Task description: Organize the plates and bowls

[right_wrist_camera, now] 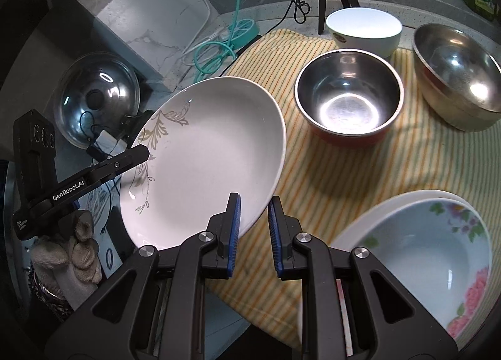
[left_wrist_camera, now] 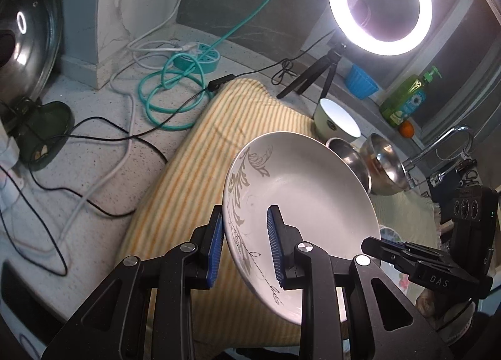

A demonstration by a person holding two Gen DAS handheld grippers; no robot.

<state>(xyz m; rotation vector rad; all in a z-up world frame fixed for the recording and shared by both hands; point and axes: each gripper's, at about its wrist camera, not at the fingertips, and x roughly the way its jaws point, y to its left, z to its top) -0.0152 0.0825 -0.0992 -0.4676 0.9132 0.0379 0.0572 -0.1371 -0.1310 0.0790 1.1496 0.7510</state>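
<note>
Holding the white plate (right_wrist_camera: pixel 203 159) tilted above the striped towel (right_wrist_camera: pixel 328 178), I have both grippers nearly closed on its rim: left gripper (left_wrist_camera: pixel 245 244) on one edge, right gripper (right_wrist_camera: pixel 253 231) opposite. The flowered bowl (right_wrist_camera: pixel 432 253) lies just right of my right gripper, the nearer one.

plate (right_wrist_camera: pixel 213 153): white, grey-gold leaf scroll on its left rim | cloth (right_wrist_camera: pixel 338 166): yellow, thin orange and green stripes | near-right bowl (right_wrist_camera: pixel 438 266): pale blue inside, pink and purple flowers | middle steel bowl (right_wrist_camera: pixel 349 94): silver inside, red outside | far bowl (right_wrist_camera: pixel 363 28): white | coiled cable (left_wrist_camera: pixel 169 94): teal | far-right cup (left_wrist_camera: pixel 361 83): blue | bottle (left_wrist_camera: pixel 407 100): green, label blurred, perhaps blue
</note>
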